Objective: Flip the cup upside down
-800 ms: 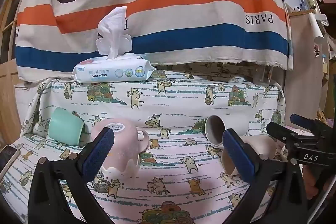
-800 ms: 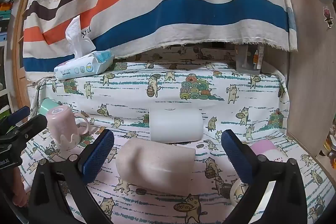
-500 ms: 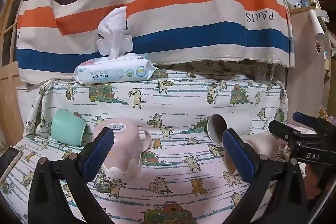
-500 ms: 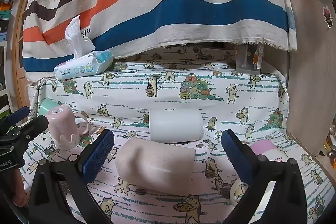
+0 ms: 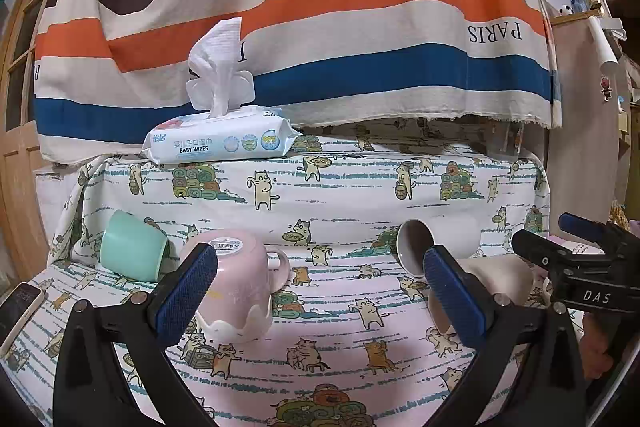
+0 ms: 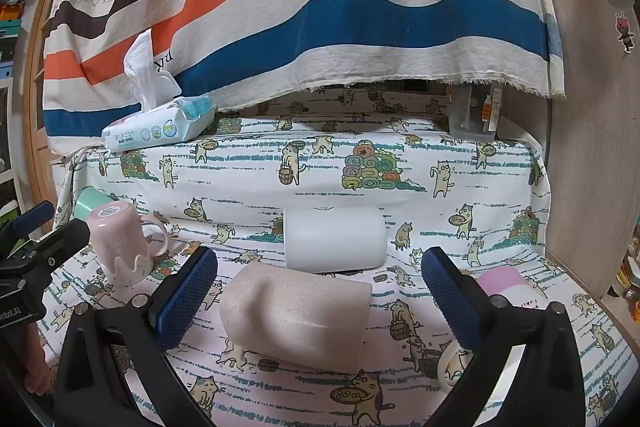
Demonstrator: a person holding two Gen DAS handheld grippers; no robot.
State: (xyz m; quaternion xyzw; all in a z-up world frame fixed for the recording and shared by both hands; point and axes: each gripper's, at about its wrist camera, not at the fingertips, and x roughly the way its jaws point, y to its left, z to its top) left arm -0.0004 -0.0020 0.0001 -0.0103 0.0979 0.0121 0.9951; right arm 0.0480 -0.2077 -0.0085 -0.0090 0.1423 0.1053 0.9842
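**Speckled beige cup lies on its side, ungrasped**

Speckled beige cup (image 6: 296, 311) rests sideways on the cat-print cloth (image 6: 400, 187), between the right gripper (image 6: 318, 297) fingers, spread wide and empty. Best close across its middle, lift, then rotate rim-down. Left gripper (image 5: 320, 301), also spread, hovers near the inverted pink mug (image 5: 236, 283).

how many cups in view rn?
5, maybe more hidden. Mint cup on its side far left; pink mug upside down beside it; white cup and beige cup on their sides, centre; pink-white cup far right, partly hidden.
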